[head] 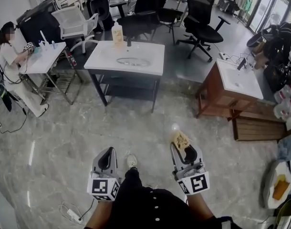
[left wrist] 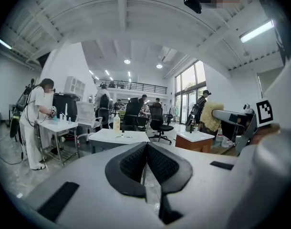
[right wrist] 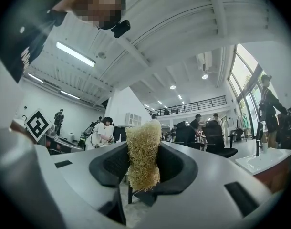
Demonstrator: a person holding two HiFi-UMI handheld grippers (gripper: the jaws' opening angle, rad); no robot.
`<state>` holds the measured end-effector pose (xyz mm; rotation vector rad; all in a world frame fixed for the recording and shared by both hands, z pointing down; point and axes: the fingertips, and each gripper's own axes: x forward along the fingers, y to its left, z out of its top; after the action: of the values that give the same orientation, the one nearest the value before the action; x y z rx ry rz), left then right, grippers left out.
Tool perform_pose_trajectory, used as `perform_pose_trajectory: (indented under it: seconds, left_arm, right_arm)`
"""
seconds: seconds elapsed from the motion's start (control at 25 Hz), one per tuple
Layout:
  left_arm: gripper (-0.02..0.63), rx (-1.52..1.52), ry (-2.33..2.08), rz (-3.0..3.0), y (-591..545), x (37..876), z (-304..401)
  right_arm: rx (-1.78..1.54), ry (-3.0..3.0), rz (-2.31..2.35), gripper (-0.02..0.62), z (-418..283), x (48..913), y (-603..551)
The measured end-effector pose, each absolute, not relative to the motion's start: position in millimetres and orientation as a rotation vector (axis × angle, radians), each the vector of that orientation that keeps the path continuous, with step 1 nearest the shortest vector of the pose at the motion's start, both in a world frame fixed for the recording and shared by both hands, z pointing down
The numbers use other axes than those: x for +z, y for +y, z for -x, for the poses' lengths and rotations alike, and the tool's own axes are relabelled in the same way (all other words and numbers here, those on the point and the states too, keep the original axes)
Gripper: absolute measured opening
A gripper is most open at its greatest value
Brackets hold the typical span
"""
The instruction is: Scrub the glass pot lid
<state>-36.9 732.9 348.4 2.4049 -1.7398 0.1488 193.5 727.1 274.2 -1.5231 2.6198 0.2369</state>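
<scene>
Right hand-held gripper [head: 185,152] clamps my tan fibrous scrub pad [head: 181,140]; left hand-held gripper [head: 106,159] closed, empty. Round glass pot lid [head: 133,61] lies, I think, far ahead, between them.

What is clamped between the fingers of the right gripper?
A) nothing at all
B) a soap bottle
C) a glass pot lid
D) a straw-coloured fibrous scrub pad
D: the right gripper view shows the fibrous scrub pad standing upright, pinched between the black fingers of the right gripper. The head view shows it sticking out past their tips.
</scene>
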Motion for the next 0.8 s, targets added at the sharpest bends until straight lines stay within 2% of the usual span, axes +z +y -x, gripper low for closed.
perform_pose_trajectory:
  seconds: [0.36,0.8]
  left_arm:
    - [0.026,0.12,-1.699,-2.467,649.4,331.3,45.0]
    - [0.026,0.105,-1.695,-2.454,558.3,330.8,87.2]
  right_arm:
    - [0.261,2.62,1.531,0.165,-175.6,258.7,650.8]
    - [0.267,2.63,1.534,0.165,-134.1,254.7,559.6]
